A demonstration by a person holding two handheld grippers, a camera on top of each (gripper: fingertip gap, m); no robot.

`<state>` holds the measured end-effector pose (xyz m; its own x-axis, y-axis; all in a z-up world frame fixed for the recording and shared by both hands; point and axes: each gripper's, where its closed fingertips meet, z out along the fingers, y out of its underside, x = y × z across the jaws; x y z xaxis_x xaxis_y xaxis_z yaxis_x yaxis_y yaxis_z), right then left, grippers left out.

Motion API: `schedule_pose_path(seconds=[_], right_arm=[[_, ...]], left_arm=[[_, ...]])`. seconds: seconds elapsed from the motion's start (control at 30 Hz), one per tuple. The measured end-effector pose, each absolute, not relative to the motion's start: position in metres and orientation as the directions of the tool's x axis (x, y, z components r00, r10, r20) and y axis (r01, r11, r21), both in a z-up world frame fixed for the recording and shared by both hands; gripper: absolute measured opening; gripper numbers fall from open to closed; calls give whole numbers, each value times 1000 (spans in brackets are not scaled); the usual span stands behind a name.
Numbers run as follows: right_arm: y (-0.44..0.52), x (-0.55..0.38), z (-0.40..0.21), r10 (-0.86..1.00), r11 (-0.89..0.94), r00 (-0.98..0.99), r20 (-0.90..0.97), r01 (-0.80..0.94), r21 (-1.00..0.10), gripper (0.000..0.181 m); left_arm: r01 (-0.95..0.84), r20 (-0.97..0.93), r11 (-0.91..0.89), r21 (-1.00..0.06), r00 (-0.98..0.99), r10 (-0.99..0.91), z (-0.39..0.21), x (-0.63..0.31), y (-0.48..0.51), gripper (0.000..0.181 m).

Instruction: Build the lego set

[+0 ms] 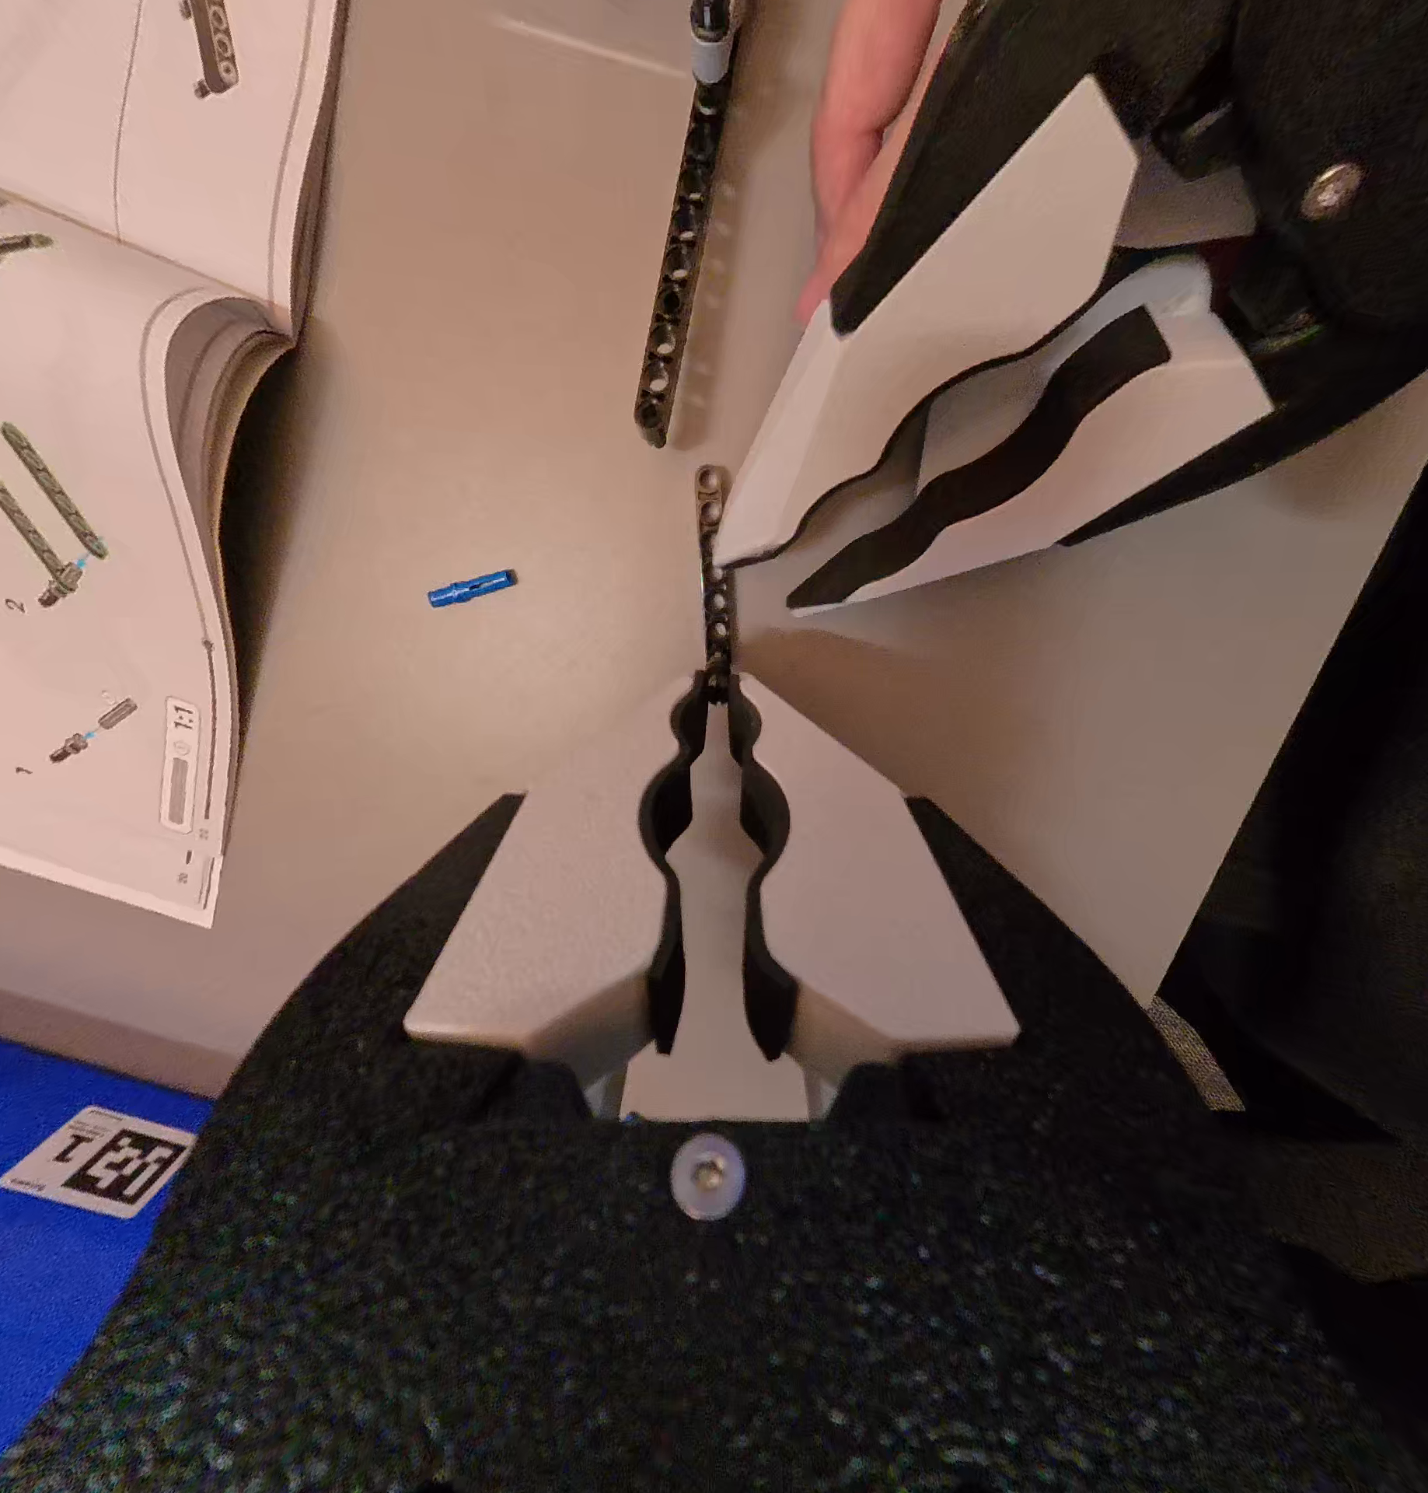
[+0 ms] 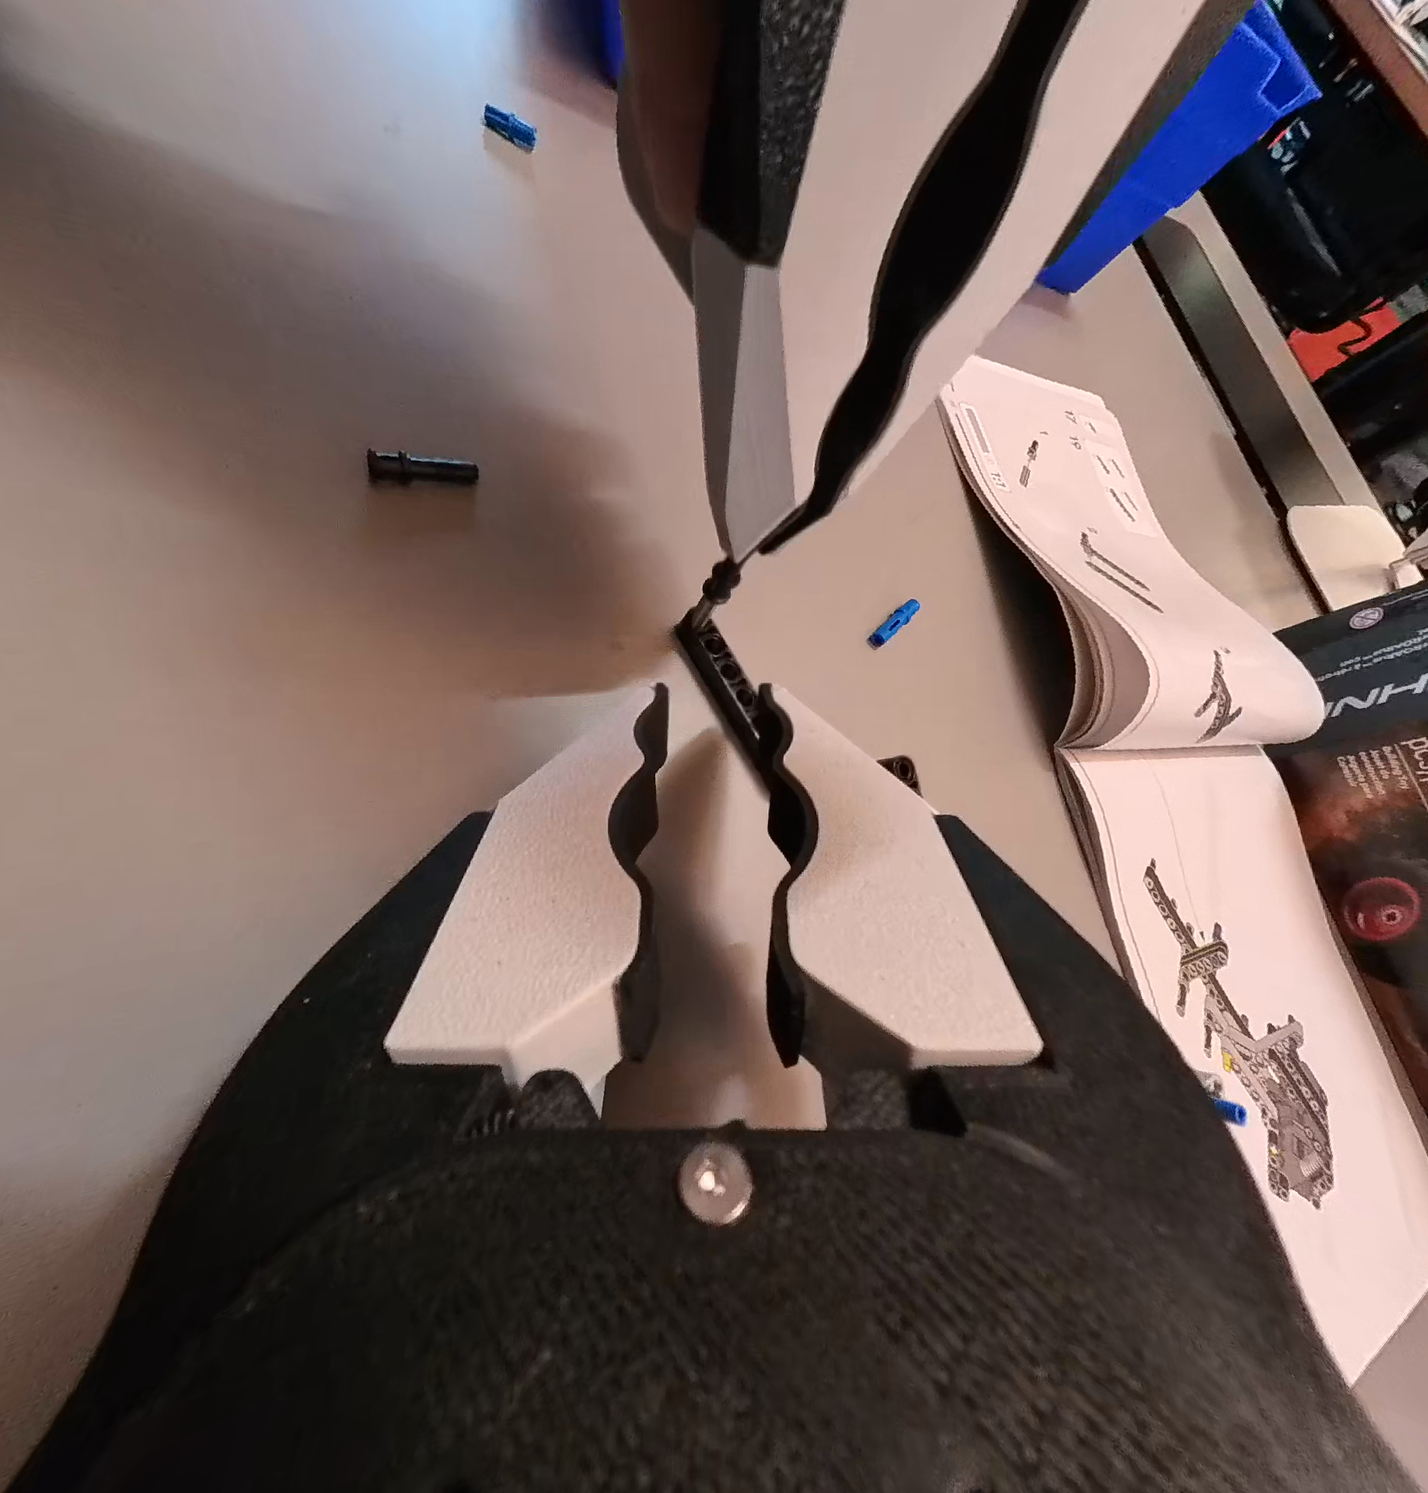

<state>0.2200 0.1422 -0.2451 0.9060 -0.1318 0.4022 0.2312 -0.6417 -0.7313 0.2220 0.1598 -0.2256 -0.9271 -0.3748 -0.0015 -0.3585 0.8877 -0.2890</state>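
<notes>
Two hand-held grippers meet over the worktop (image 1: 484, 339): your left hand-held gripper (image 1: 717, 687) is clenched on a small dark pin at the end of the black holed beam (image 1: 717, 582). Your right hand-held gripper (image 2: 714, 711) has its tips apart around that beam; a blue pin (image 1: 472, 588) lies left of the left one.
</notes>
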Motion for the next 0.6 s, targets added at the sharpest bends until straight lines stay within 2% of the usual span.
schedule_pose_path(seconds=[0.2,0.27,0.4,0.6], right_arm=[[151,221,-243,-140,-627,919,368,206,-751,19],[154,223,-243,-136,-639,920,369,203,-742,21],[156,224,-247,-103,-674,926,364,205,-710,24],[157,224,-248,-80,-690,946,315,175,-702,17]], left_arm=[[-354,-5,902,-249,-930,-367,-230,223,156,3],[-321,-16,921,-220,-943,-333,-230,220,159,3],[-286,-33,931,-227,-953,-301,-240,220,169,7],[-340,4,809,-479,-923,-385,-222,226,161,16]])
